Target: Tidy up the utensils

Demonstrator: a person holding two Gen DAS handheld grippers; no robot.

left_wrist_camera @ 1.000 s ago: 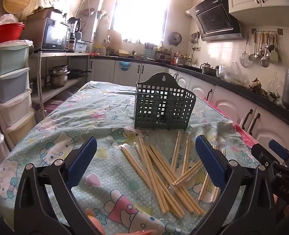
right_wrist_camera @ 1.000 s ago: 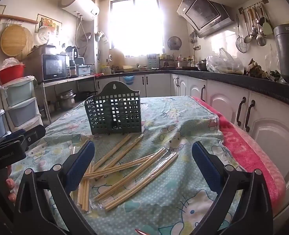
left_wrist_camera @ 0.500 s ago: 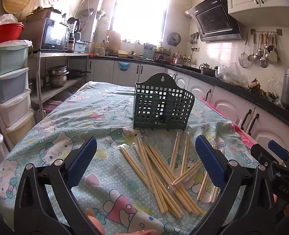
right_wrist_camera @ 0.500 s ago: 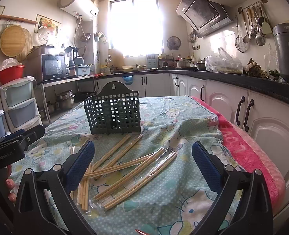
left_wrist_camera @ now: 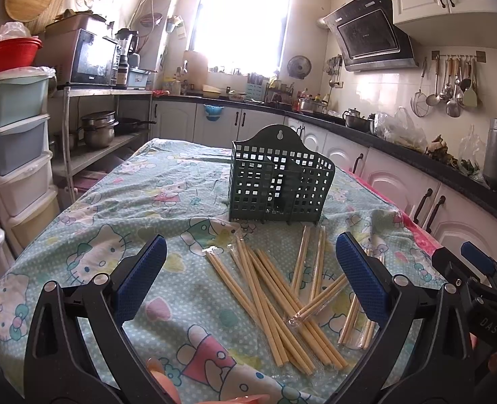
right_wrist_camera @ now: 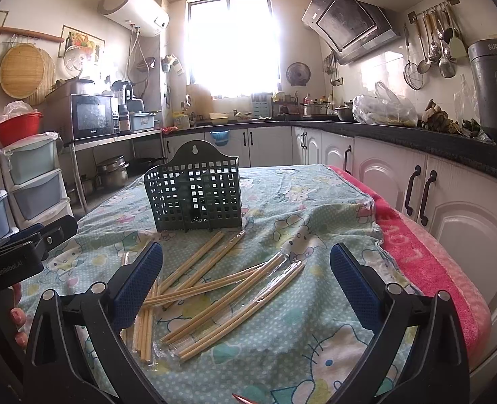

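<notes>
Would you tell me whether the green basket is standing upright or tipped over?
Upright: the green basket stands on its base on the tablecloth.

2 wrist fisheye views look forward low over the table [left_wrist_camera: 80, 222], left one from the left, right one from the right, sharing the chopsticks [left_wrist_camera: 275, 289] and green basket [right_wrist_camera: 194, 192] ahead.

Blown-out window [left_wrist_camera: 245, 17] backlight, daylight glare on wall tiles, sharp focus, fisheye bending, dark vignetted corners

The black left gripper with blue-padded fingers [left_wrist_camera: 251, 277] gapes wide, level, holding nothing. The matching black right gripper [right_wrist_camera: 246, 276] is likewise spread wide and empty, beside it.
</notes>
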